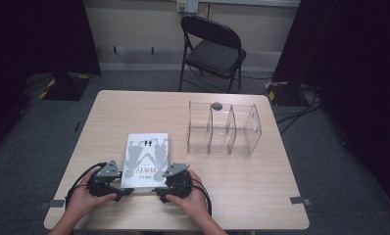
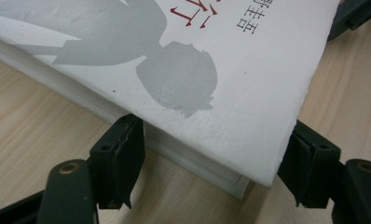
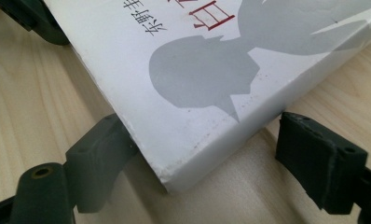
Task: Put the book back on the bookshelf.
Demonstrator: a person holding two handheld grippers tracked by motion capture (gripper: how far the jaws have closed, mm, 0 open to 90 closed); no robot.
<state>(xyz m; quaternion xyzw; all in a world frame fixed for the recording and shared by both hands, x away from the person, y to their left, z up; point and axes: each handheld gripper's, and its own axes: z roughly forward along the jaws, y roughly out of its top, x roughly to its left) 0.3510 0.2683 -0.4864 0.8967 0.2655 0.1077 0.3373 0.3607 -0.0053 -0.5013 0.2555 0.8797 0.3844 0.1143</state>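
Observation:
A white book (image 1: pixel 146 156) with grey silhouettes and red characters lies flat on the wooden table (image 1: pixel 242 196), near the front edge. My left gripper (image 1: pixel 126 189) sits at its near left corner. In the left gripper view that corner (image 2: pixel 249 177) lies between the jaws of the left gripper (image 2: pixel 211 131), whose pads rest right at the page edge and the cover edge without a clear squeeze. My right gripper (image 1: pixel 159 190) straddles the near right corner. In the right gripper view one jaw of the right gripper (image 3: pixel 202 125) touches the book (image 3: pixel 188 84) and the other stands off its spine.
A clear plastic organizer (image 1: pixel 222 128) with three compartments stands on the table behind and right of the book, with a small dark object (image 1: pixel 216 105) at its far wall. A black folding chair (image 1: pixel 212 49) stands beyond the table. Both hands rest near the front edge.

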